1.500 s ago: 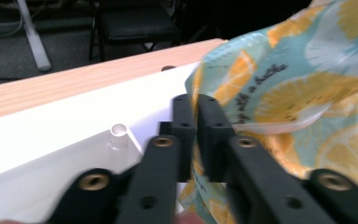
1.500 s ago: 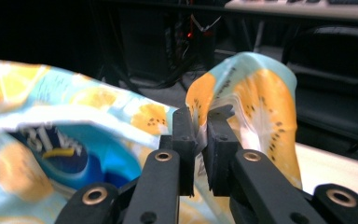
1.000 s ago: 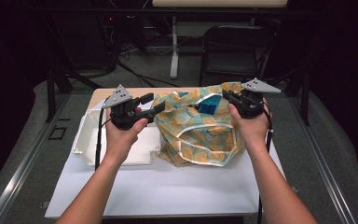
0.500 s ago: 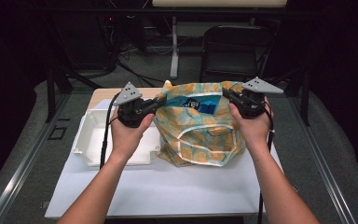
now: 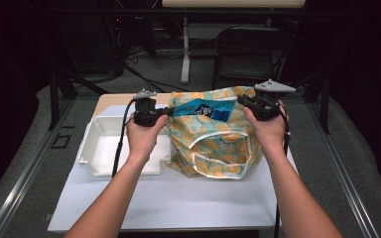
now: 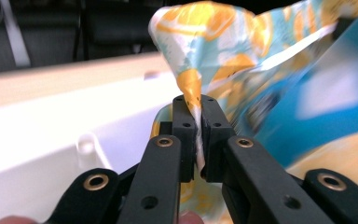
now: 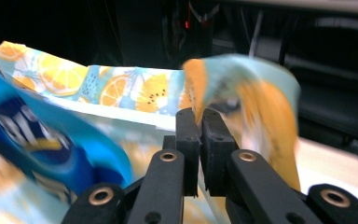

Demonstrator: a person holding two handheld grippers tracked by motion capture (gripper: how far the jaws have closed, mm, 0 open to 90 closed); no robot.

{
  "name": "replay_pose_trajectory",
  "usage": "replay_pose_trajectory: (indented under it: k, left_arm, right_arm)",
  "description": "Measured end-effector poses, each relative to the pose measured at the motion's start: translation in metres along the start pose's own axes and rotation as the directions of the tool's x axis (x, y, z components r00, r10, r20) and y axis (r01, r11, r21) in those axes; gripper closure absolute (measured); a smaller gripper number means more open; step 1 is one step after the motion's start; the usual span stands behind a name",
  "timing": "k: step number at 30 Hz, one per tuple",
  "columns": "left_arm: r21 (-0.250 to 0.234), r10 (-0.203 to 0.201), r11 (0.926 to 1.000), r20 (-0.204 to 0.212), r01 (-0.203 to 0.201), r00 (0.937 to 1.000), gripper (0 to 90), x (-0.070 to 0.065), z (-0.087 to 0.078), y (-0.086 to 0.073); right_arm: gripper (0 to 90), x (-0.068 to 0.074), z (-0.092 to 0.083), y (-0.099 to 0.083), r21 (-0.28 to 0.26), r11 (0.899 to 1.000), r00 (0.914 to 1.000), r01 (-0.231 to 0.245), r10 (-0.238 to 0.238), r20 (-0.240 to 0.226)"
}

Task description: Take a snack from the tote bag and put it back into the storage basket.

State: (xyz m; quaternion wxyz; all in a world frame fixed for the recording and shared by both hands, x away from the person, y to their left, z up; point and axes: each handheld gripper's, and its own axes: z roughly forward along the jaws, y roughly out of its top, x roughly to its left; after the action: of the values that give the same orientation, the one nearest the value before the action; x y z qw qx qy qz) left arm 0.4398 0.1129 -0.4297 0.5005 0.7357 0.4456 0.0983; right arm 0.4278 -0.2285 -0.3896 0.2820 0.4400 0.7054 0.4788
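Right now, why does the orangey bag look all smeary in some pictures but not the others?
In the left gripper view the bag and the blue packet are smeared, while the left tool pinching it stays sharp. The right gripper view blurs the cloth beside the right tool too. In the high view the bag is clearer, lit against a dark room.

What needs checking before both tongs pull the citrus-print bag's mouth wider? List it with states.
1. Left tongs shut on the orange-and-teal citrus-print fabric bag at its rim: ok.
2. Right tongs shut on the rim's other side: ok.
3. Blue snack packet inside the mouth: ok.
4. White plastic tray clear of the bag: cannot tell.
5. Bag resting on the white table: ok.
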Motion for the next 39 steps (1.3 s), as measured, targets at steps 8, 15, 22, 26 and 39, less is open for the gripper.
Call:
replay_pose_trajectory:
  k: [8, 15, 22, 26, 39]
  left_arm:
    - [0.129, -0.003, 0.9916, -0.017, 0.005, 0.9999, 75.0, 0.010, 0.024, -0.033]
    - [0.083, -0.040, 0.9957, -0.021, 0.042, 0.9990, 54.8, 0.012, 0.009, -0.041]
    - [-0.023, 0.011, 0.9997, 0.000, -0.011, 0.9999, 46.6, 0.001, -0.032, -0.040]
    - [-0.067, 0.030, 0.9974, 0.017, -0.028, 0.9994, 45.5, -0.009, -0.048, -0.049]
    - [-0.081, 0.066, 0.9947, 0.026, -0.063, 0.9975, 31.1, -0.052, -0.040, -0.092]
  right_arm:
    - [82.9, -0.012, 0.011, -0.046, 0.142, 0.990, 0.9997, -0.014, 0.011, 0.021]
    - [71.8, -0.023, -0.005, -0.069, 0.108, 0.990, 0.9962, -0.086, 0.083, 0.027]
    - [41.1, -0.013, -0.055, -0.068, -0.043, 0.995, 0.9950, -0.094, 0.093, -0.037]
    - [30.4, -0.007, -0.066, -0.073, -0.057, 0.994, 0.9939, -0.095, 0.091, -0.062]
    - [22.0, 0.003, -0.074, -0.112, -0.016, 0.991, 0.9770, -0.136, 0.131, -0.168]
